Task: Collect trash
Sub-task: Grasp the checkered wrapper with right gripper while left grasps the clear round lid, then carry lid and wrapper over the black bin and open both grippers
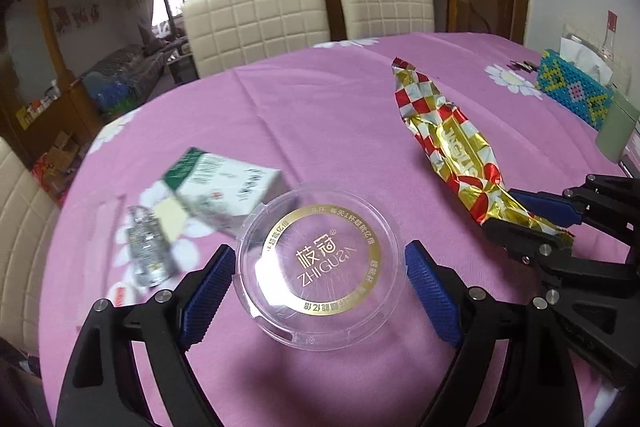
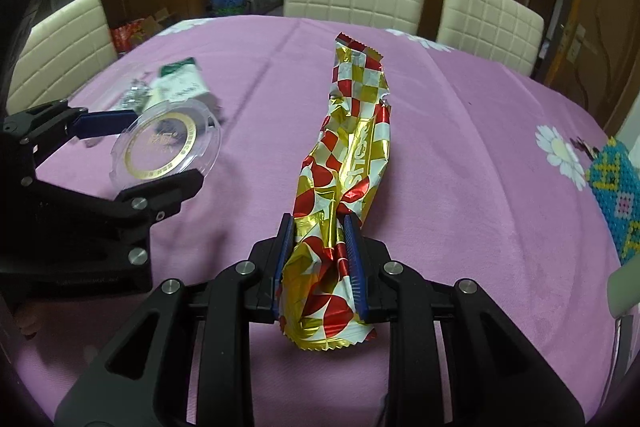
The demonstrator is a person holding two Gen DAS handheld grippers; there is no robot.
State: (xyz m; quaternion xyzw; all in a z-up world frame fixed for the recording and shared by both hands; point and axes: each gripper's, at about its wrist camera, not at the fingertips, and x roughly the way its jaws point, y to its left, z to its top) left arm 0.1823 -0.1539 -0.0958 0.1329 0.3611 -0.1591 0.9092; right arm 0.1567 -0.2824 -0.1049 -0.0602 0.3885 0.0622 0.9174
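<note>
The round table [image 2: 460, 131], spread with a pink cloth printed with white daisies, is the landmark here; cream padded chairs [image 1: 256, 23] stand along its far edge, with a sitting room and barred window beyond them.

Toward the table's right, the long red, gold and white foil wrapper [image 2: 352, 155] is pinched at its near end by the right gripper [image 2: 320, 267]; its jaws stand narrow, pads pressing the crumpled foil from both sides, and the rest of the wrapper trails away toward the table's middle, seemingly lifted clear so it can be carried off as trash.

Toward the table's left, the clear plastic lid [image 1: 320, 267] with a gold ring sits between the pads of the left gripper [image 1: 320, 287]; the jaws stand wide to span its rim, and the right wrist view suggests it is held tilted above the cloth, though how firmly is hard to tell.

Beyond the lid, on the cloth, lie a green and white carton [image 1: 220, 187] and a small crumpled silvery piece [image 1: 148, 251], probably trash left to gather; at the table's right edge stands a beaded tissue box [image 1: 572, 87].
</note>
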